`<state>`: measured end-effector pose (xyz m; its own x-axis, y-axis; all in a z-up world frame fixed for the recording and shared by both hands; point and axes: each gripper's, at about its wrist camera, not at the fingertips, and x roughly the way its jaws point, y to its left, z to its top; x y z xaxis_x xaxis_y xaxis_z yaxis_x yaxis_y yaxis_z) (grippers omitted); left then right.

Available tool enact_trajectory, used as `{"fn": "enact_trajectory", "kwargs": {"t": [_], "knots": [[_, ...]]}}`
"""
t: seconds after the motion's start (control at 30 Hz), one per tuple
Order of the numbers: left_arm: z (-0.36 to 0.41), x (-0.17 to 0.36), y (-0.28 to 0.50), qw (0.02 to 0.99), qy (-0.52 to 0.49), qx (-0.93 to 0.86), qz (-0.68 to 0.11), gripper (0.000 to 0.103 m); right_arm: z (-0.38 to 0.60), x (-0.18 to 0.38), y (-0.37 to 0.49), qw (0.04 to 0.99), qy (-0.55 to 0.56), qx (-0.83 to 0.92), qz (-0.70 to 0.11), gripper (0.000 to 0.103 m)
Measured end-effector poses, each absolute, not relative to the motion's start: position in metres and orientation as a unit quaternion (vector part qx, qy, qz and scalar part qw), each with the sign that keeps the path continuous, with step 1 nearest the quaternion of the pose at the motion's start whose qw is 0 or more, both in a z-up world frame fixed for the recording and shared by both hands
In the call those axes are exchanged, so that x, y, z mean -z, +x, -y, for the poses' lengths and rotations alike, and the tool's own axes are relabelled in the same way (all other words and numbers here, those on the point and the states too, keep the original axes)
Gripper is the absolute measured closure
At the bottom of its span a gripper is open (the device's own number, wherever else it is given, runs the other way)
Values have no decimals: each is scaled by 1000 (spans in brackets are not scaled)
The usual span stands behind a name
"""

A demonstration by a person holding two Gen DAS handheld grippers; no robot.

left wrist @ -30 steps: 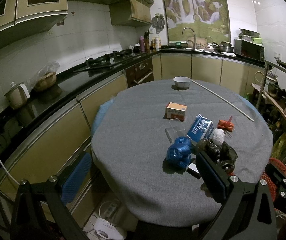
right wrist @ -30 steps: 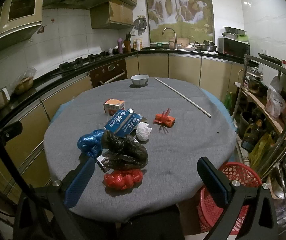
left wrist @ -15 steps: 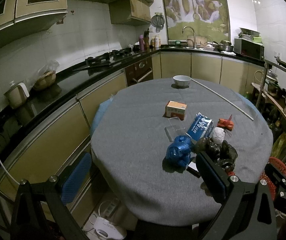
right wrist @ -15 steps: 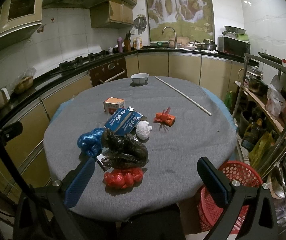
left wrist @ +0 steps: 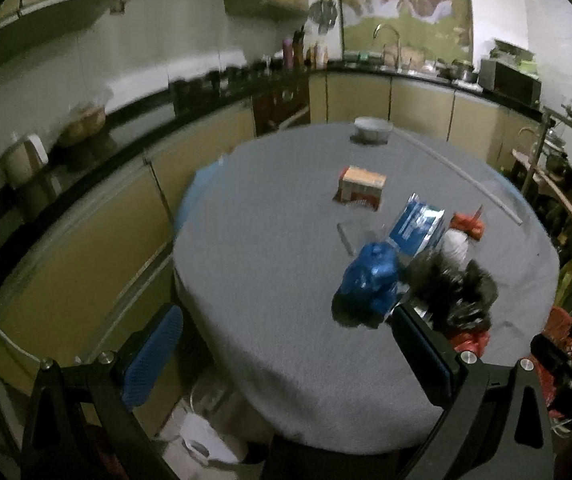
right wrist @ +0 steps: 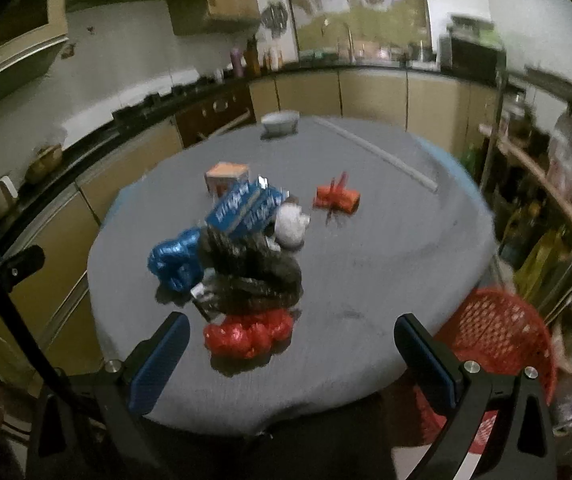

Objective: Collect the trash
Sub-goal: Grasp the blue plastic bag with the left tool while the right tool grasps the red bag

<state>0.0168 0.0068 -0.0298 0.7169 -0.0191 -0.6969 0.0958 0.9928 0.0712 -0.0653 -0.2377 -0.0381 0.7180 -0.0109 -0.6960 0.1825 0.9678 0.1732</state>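
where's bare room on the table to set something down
Bare cloth on the table's left half, left of the blue bag, and on the right between the orange wrapper and red basket. Crowded in the middle around the black bag.

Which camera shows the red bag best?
The right wrist view: the red bag lies whole at the table's near edge. In the left wrist view only a sliver shows behind a finger and the black bag.

Worktop (right wrist: pixel 366 264) cloth: plain grey. Bags: blue (right wrist: pixel 175 260), black (right wrist: pixel 253 272), red (right wrist: pixel 245 332). Basket (right wrist: pixel 502 332): red mesh. Packet (right wrist: pixel 245 208): blue, white lettering. Fingers (right wrist: pixel 157 364): blue pads.
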Motion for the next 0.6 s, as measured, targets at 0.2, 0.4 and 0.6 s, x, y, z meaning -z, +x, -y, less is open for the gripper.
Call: {"fn": "enact_trajectory", "kwargs": {"t": [0.2,0.4,0.6], "knots": [[-6,60,45,904,53,34,-423,0,256,75,-27,891,187,24,-413,1],[2,74,74,892,62,62,-443,0,256,83,8,885,201,-1,-421,3],[18,82,108,880,59,106,-458,0,256,100,42,865,219,-16,-451,7]]}}
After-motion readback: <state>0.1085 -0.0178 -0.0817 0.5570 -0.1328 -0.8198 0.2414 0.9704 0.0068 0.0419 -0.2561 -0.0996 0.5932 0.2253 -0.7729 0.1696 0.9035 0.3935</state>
